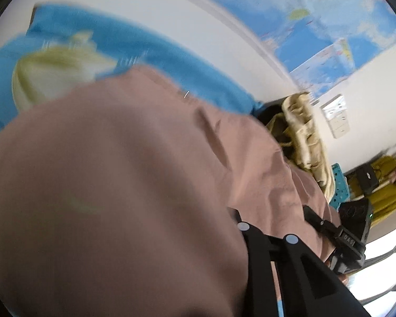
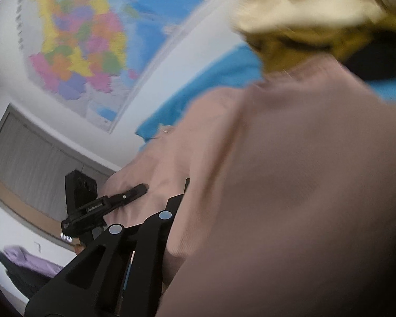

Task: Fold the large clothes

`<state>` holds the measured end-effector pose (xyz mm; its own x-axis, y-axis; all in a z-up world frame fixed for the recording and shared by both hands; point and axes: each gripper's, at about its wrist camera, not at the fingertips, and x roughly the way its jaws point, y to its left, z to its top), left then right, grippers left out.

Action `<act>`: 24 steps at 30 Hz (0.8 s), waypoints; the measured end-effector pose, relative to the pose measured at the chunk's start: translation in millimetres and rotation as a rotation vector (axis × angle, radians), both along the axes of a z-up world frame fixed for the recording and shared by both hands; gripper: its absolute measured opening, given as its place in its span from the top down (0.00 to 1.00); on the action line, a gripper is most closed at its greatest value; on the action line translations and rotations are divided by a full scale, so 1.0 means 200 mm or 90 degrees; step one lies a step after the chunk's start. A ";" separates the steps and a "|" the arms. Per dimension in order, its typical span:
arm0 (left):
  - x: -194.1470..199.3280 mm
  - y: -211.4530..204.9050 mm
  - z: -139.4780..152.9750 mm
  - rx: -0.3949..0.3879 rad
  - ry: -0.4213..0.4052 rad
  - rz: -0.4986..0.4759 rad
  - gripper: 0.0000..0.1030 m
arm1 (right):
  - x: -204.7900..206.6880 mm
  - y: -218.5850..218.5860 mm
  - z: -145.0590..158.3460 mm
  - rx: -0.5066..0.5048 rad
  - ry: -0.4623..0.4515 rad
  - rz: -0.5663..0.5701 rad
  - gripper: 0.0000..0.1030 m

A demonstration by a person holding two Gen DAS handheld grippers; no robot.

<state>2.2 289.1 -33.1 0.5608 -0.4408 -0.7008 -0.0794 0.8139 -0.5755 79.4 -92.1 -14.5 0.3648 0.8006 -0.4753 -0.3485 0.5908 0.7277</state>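
Note:
A large dusty-pink garment (image 1: 124, 174) fills most of the left wrist view and drapes over my left gripper (image 1: 248, 227), which looks shut on its cloth; the tips are hidden under the fabric. The right gripper (image 1: 316, 220) shows beside it, also pinching the pink cloth. In the right wrist view the same pink garment (image 2: 290, 185) covers my right gripper (image 2: 182, 192), whose fingers are closed into the fabric. The left gripper (image 2: 142, 189) shows to the left, its finger (image 2: 129, 194) pressed on the pink cloth. Both views are tilted and blurred.
A blue cloth (image 1: 134, 45) lies beneath the pink garment, with a pale yellow-green garment (image 1: 58, 76) on it. A beige and black clothes pile (image 1: 301, 137) sits beyond. A map (image 2: 79, 50) hangs on the white wall. A lilac garment (image 2: 37, 261) lies lower left.

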 end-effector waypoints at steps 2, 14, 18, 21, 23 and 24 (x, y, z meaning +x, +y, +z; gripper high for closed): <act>0.01 0.03 0.10 0.018 -0.022 -0.004 0.83 | -0.01 0.06 0.10 -0.005 -0.027 0.018 0.89; 0.13 0.61 0.65 0.152 -0.134 0.119 0.84 | 0.28 0.76 0.57 0.008 -0.157 0.113 0.89; 0.17 0.89 0.72 0.174 -0.158 0.184 0.84 | 0.40 1.09 0.62 0.019 -0.178 0.140 0.89; 0.18 1.10 0.68 0.213 -0.166 0.239 0.84 | 0.46 1.34 0.55 0.029 -0.179 0.161 0.89; 0.18 1.27 0.56 0.211 -0.158 0.277 0.84 | 0.47 1.47 0.46 0.019 -0.170 0.172 0.89; 0.17 1.34 0.48 0.206 -0.145 0.297 0.84 | 0.47 1.56 0.36 0.010 -0.148 0.190 0.89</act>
<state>36.7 556.9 63.0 0.7950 0.1019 -0.5980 -0.3733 0.8592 -0.3498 174.3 220.7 58.4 0.2105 0.8946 -0.3942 -0.6604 0.4275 0.6174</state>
